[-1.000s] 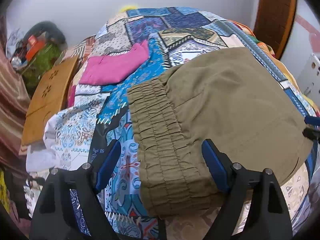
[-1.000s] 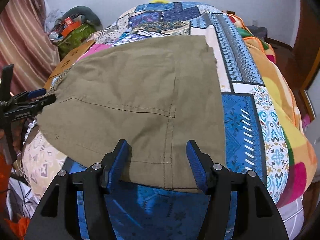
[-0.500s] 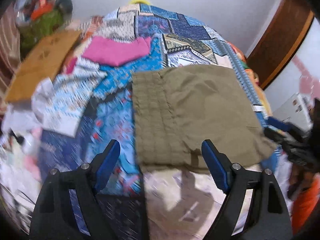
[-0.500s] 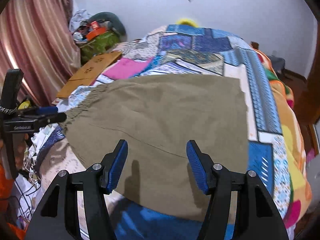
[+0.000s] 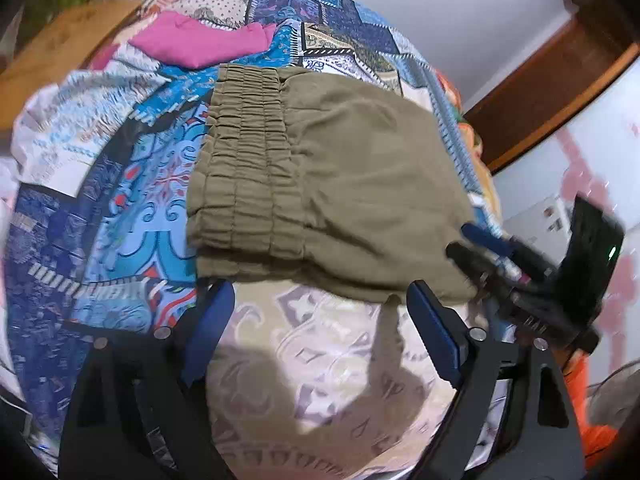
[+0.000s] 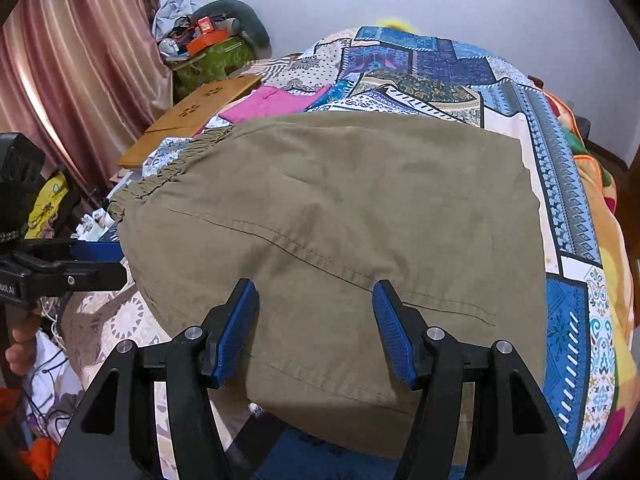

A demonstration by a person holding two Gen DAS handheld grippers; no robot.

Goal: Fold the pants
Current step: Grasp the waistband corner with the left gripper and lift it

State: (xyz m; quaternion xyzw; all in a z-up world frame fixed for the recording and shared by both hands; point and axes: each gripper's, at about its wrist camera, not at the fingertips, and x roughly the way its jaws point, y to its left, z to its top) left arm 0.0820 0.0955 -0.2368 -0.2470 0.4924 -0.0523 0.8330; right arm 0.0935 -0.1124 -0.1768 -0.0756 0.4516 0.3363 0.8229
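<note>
Olive-green pants (image 5: 340, 184) lie folded flat on a patchwork bedspread (image 5: 132, 208), with the gathered elastic waistband (image 5: 244, 176) at the left. My left gripper (image 5: 320, 332) is open and empty, just short of the pants' near edge. My right gripper (image 6: 316, 328) is open and empty, hovering over the near part of the pants (image 6: 340, 224). Each gripper shows in the other's view: the right one (image 5: 520, 276) at the pants' right corner, the left one (image 6: 60, 268) beside the waistband end (image 6: 168, 172).
A pink garment (image 5: 200, 40) lies on the bedspread beyond the waistband. A wooden board (image 6: 192, 116) and a cluttered green bag (image 6: 212, 60) stand at the bed's left side by a curtain (image 6: 80, 80). A wooden door frame (image 5: 560, 80) is at the right.
Both grippers have pulled back from the pants and stayed open. The left view has swung right, and the pants now lie beyond its fingers instead of between them.
</note>
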